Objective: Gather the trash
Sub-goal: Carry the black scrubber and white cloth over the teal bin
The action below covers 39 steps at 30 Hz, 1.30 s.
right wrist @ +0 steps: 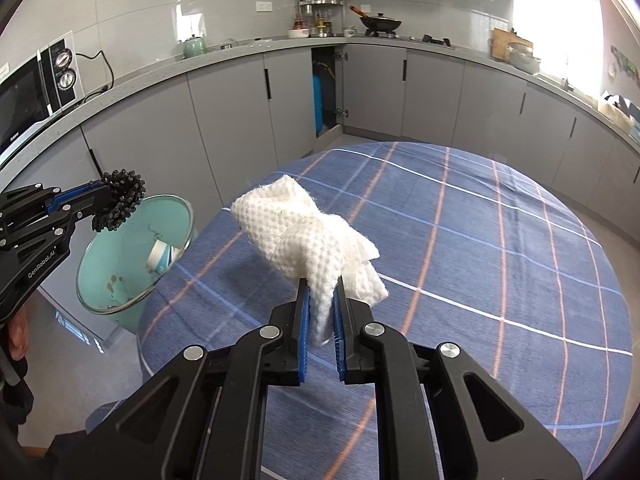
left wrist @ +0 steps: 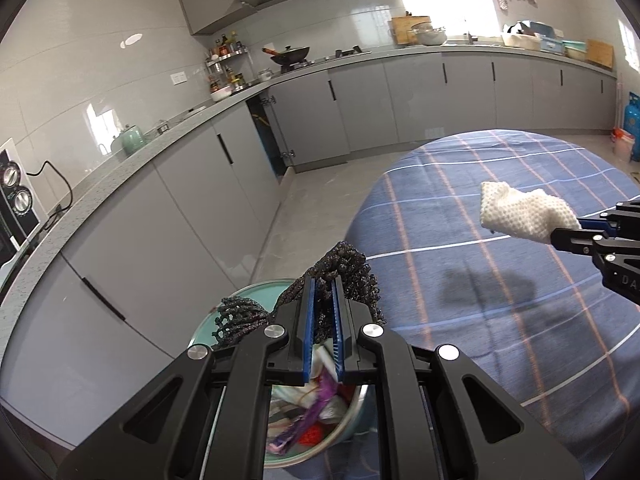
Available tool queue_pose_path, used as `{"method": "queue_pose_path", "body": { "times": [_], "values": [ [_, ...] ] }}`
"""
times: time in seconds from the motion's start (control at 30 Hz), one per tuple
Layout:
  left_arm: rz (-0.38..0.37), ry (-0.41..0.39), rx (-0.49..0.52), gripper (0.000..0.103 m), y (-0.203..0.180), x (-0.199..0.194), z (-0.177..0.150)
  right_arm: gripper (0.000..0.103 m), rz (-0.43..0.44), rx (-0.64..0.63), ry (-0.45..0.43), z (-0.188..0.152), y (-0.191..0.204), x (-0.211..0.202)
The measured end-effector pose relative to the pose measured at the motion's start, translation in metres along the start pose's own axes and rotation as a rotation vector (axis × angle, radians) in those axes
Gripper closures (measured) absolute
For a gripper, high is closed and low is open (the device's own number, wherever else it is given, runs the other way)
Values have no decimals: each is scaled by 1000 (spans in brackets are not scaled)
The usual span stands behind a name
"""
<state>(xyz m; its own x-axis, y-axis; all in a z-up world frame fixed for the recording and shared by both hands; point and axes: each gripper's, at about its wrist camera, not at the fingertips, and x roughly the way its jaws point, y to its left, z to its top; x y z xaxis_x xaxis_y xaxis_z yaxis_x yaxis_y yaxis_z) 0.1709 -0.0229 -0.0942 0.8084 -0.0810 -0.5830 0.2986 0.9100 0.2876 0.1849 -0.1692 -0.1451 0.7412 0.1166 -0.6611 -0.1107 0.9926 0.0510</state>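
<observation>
Left tool (left wrist: pixel 324 308) grasps a black knotted mesh scrap (left wrist: pixel 344 272) over the mint-green round bin (right wrist: pixel 120 276); release squarely above its opening. Right tool (right wrist: pixel 320 312) clenches a white waffle-textured paper towel (right wrist: pixel 308 236).

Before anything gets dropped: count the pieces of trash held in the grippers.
2: a black scrunchie in the left gripper over the bin; a white cloth in the right gripper above the table.

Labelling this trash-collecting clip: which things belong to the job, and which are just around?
Job: black mesh scrubber in left gripper; white cloth in right gripper; teal bin.
Around: wok, teal kettle, microwave.
</observation>
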Motion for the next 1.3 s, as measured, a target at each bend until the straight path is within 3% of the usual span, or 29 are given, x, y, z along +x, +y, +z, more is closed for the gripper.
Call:
{"method": "queue_pose_path", "body": {
  "times": [1.3],
  "values": [
    [170,65,-98,94,97,8,-39,91,104,-162,17,29,105,36]
  ]
}}
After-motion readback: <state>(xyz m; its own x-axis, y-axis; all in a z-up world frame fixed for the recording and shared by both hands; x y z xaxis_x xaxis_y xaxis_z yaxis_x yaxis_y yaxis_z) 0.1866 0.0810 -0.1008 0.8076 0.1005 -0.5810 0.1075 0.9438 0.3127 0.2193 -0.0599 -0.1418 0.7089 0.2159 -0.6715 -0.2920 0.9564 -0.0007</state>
